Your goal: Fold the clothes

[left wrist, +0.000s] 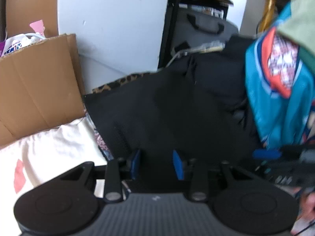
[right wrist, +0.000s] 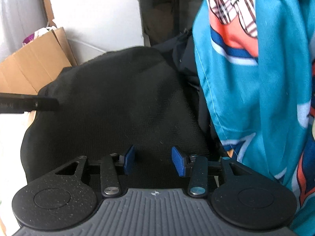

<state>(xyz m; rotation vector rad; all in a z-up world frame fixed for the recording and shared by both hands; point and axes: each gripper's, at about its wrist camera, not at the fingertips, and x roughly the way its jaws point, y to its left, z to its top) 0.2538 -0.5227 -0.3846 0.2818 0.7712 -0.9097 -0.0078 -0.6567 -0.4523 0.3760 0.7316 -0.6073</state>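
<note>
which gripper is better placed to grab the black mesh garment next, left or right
Right, probably. The right gripper sits directly over the black mesh garment, jaws open, fabric filling the gap ahead. The left gripper is open too, but its view is blurred and the cloth there looks farther off. The teal patterned fabric hangs beside the right one.

box (left wrist: pixel 39 82) left, garment (left wrist: pixel 167 108) centre (jersey (left wrist: pixel 279 102) right)

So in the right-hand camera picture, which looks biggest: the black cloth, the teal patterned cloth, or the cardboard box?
1. Black cloth, filling the middle.
2. Teal patterned cloth, though it hangs nearer the camera and runs off the frame, so these two are close.
3. Cardboard box, clearly smallest and partly hidden.
</note>
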